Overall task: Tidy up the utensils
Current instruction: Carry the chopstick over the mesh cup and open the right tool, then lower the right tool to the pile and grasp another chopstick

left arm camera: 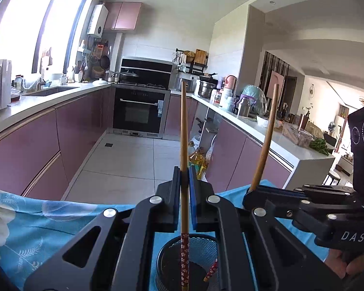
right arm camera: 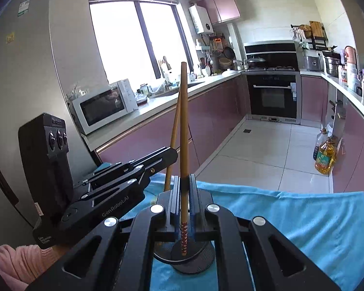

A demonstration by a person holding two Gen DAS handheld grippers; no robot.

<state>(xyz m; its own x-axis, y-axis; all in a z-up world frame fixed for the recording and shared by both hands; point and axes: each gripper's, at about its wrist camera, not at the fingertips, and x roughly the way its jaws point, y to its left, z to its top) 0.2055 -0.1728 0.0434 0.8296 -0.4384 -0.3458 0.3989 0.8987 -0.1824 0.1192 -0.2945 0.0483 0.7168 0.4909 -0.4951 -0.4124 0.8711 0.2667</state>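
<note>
Standing upright, two wooden chopsticks were held over a black wire-mesh cup [left arm camera: 189, 262]
One chopstick [left arm camera: 184, 131] was clamped by the left gripper [left arm camera: 184, 177], the other chopstick [right arm camera: 184, 131] by the right gripper [right arm camera: 185, 184]

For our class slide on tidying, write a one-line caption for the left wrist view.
Left tool and right tool each lower a chopstick into the mesh cup on the blue cloth.

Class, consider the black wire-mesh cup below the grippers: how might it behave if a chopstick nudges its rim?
The black wire-mesh cup looks light, so it would probably slide or tip. It stands loose on the blue cloth, which may bunch beneath it.
</note>
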